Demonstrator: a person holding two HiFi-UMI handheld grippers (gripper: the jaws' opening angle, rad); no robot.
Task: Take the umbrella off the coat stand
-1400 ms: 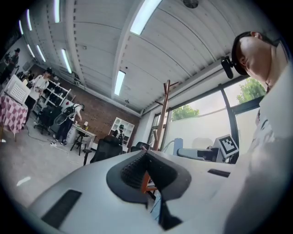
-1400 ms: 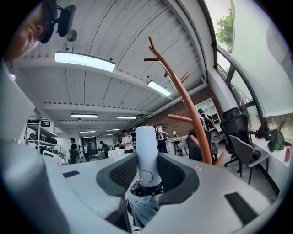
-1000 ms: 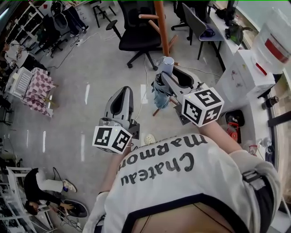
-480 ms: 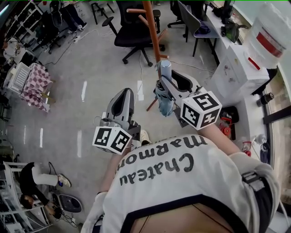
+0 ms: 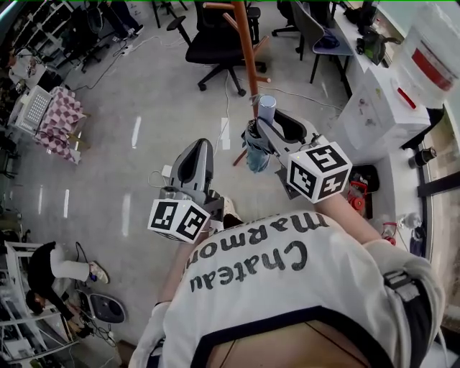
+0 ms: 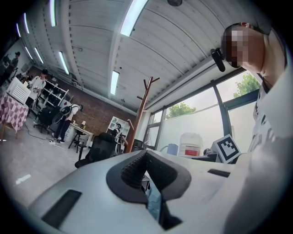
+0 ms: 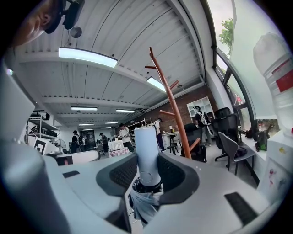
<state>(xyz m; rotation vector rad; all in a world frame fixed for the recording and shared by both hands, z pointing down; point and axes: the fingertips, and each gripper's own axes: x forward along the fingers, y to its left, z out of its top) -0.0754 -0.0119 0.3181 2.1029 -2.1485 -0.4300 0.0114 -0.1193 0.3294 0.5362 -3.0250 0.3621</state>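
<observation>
Your right gripper pinches the folded umbrella, apart from the coat stand; left gripper, per its own view, pressed together.

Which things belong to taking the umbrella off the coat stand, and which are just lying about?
Job: umbrella, right gripper shut on it, coat stand.
Lying about: office chair, water bottle, checked table, left gripper shut and empty.

open office-lab: swivel chairs, desks, shelving.
</observation>
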